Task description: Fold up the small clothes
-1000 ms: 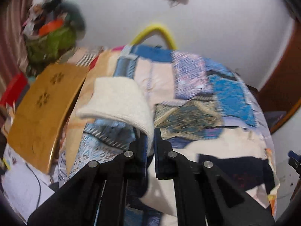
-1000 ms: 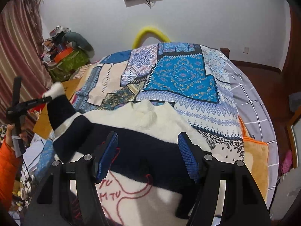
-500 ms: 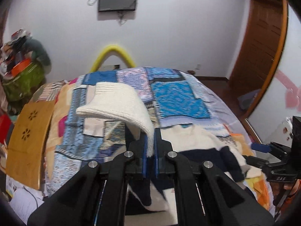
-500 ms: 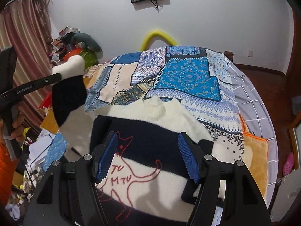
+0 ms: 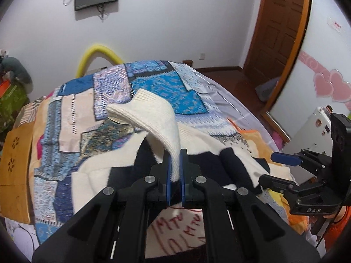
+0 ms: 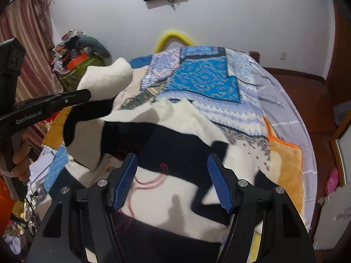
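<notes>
A small cream and navy knit sweater [image 6: 179,144] with red stitched drawing and letters lies on the patchwork bed cover [image 6: 204,76]; it also shows in the left wrist view [image 5: 122,164]. My left gripper [image 5: 174,175] is shut on the sweater's cream sleeve cuff [image 5: 151,114] and holds the sleeve raised over the sweater body. From the right wrist view the lifted cuff [image 6: 107,79] hangs from the left gripper [image 6: 87,96] at upper left. My right gripper [image 6: 172,182] is open and empty, low over the sweater's front. It shows at the right of the left wrist view [image 5: 283,168].
A wooden board [image 5: 15,166] leans at the bed's left side. An orange cloth [image 6: 285,164] lies at the bed's right edge. A cluttered pile with a green bag [image 6: 81,61] stands in the left corner. A yellow arch [image 5: 98,54] sits behind the bed; a door [image 5: 280,28] is at right.
My left gripper has carried the sleeve rightward, from beside the sweater to over its body. The right gripper stayed open and has come a little lower and closer to the sweater.
</notes>
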Tool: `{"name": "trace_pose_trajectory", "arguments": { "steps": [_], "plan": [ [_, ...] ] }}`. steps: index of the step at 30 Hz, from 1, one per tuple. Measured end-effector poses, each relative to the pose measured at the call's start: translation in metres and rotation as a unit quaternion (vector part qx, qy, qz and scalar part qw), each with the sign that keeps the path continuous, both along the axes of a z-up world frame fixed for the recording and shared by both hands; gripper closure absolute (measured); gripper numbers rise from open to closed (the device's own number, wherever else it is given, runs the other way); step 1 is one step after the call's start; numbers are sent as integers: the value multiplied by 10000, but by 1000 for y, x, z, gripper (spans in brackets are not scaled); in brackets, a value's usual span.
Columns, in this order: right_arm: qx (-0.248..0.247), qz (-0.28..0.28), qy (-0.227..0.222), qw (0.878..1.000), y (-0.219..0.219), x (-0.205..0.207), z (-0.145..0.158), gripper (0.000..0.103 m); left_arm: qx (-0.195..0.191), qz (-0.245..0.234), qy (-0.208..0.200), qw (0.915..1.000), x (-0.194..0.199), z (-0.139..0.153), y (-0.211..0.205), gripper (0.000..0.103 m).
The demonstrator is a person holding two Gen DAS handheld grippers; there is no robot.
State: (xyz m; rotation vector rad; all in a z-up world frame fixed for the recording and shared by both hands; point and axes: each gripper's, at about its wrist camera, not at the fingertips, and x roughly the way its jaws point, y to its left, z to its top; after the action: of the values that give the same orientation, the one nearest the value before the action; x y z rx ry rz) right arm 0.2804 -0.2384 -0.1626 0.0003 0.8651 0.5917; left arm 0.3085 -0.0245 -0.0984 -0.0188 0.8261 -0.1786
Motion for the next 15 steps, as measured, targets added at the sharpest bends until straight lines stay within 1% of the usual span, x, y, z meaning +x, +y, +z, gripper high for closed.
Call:
{"name": "trace_pose_trajectory", "arguments": {
  "steps": [3, 5, 6, 11, 15],
  "plan": [
    [-121, -180, 119, 9997, -15, 3, -10, 40, -44, -149, 130, 9998, 1, -9, -14, 97],
    [-168, -326, 239, 9990, -25, 5, -20, 33, -63, -213, 251, 9994, 3, -15, -22, 97],
    [-188, -403, 311, 9985, -29, 6, -25, 32, -73, -243, 320, 9992, 3, -19, -25, 97],
    [-275, -527, 711, 9957, -37, 9, -52, 32, -17, -393, 487, 9980, 3, -31, -37, 97],
    [-311, -483, 892, 9944, -31, 11, -67, 32, 98, -419, 523, 9977, 1, -33, -36, 96]
  ]
}}
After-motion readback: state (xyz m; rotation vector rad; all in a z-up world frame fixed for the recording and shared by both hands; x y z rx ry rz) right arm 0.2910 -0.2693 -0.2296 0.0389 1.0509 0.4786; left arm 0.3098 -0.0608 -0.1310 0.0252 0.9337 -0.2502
